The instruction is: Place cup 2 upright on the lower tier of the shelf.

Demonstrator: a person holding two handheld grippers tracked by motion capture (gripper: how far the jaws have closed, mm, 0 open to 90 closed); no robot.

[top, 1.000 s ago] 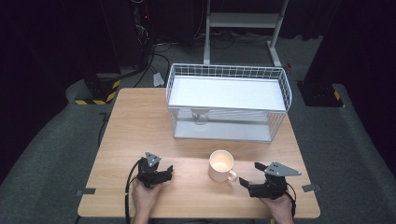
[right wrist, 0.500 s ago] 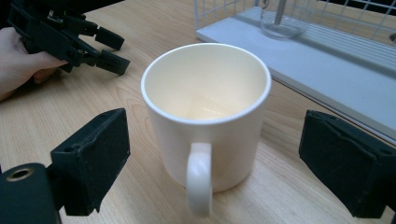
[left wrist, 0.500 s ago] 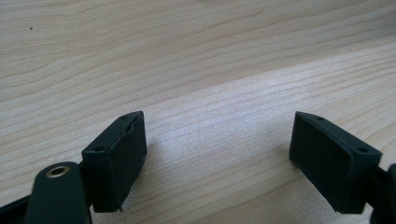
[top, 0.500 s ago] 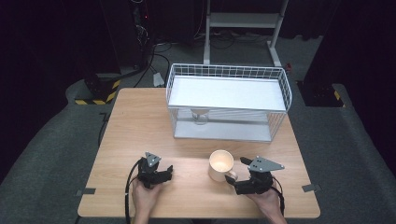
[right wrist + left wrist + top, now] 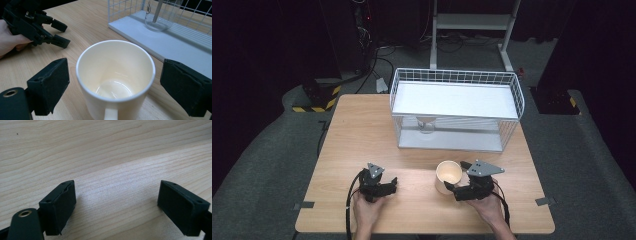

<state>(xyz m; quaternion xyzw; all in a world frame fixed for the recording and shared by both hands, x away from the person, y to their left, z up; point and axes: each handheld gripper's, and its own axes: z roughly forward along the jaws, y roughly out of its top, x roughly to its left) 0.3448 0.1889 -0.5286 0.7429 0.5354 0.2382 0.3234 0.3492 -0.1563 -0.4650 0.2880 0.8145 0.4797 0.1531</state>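
Note:
A cream mug [image 5: 448, 175] stands upright and empty on the wooden table [image 5: 362, 130], near its front edge. My right gripper [image 5: 455, 178] has come in from the mug's right. In the right gripper view the mug [image 5: 115, 82] sits between the two black jaws of the right gripper [image 5: 116, 83], handle toward the camera. The jaws are open, with a gap on each side. My left gripper [image 5: 391, 185] rests left of the mug, pointing at it. Its jaws have just been opening, and the left gripper [image 5: 116, 205] has just bare wood between them.
A white wire rack [image 5: 457, 107] stands behind the mug on the far half of the table. A clear glass [image 5: 426, 124] sits on its lower shelf [image 5: 175, 42]. The left gripper [image 5: 58, 33] and the hand holding it lie to the mug's left. Bare wood separates the two grippers.
My right gripper has moved left and slightly up, from the table's right front to the mug, so its jaws now flank it. The left hand has stayed in place.

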